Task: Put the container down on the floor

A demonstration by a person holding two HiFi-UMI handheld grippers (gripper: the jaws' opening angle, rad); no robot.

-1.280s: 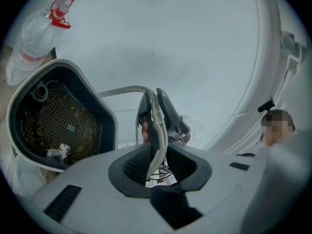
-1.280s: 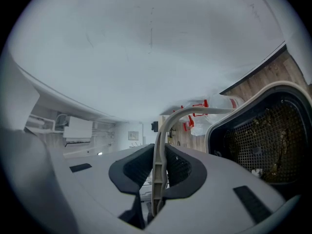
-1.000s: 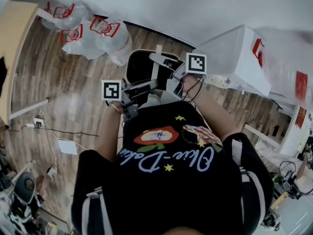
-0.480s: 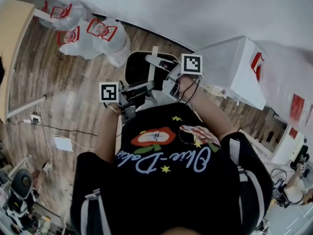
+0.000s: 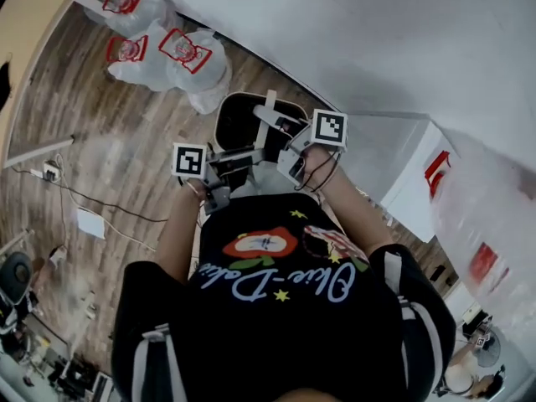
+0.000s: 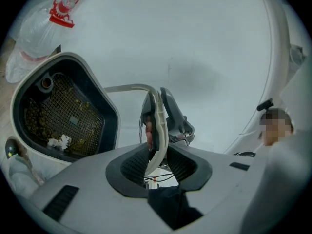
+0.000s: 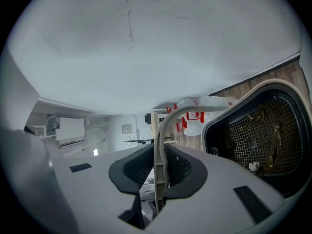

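Note:
The container [image 5: 241, 121] is a white-rimmed bin with a black inside and a mesh bottom strewn with crumbs and bits of paper. It hangs in front of the person's chest over the wooden floor, carried by its thin white handle [image 5: 270, 115]. My left gripper [image 5: 237, 159] is shut on that handle [image 6: 157, 130], with the bin [image 6: 61, 112] at the left of its view. My right gripper [image 5: 283, 137] is also shut on the handle [image 7: 160, 155], with the bin [image 7: 258, 135] at its right. The two grippers pinch the handle close together.
White plastic bags with red print [image 5: 172, 53] lie on the floor by the wall, just beyond the container. A white box [image 5: 402, 178] stands to the right. A wooden table edge [image 5: 29, 32] is at the left, with cables [image 5: 100, 208] on the floor below it.
Both grips on the handle are unchanged. The view has swung: the bags sit higher in frame and the white box has slid to the right and down.

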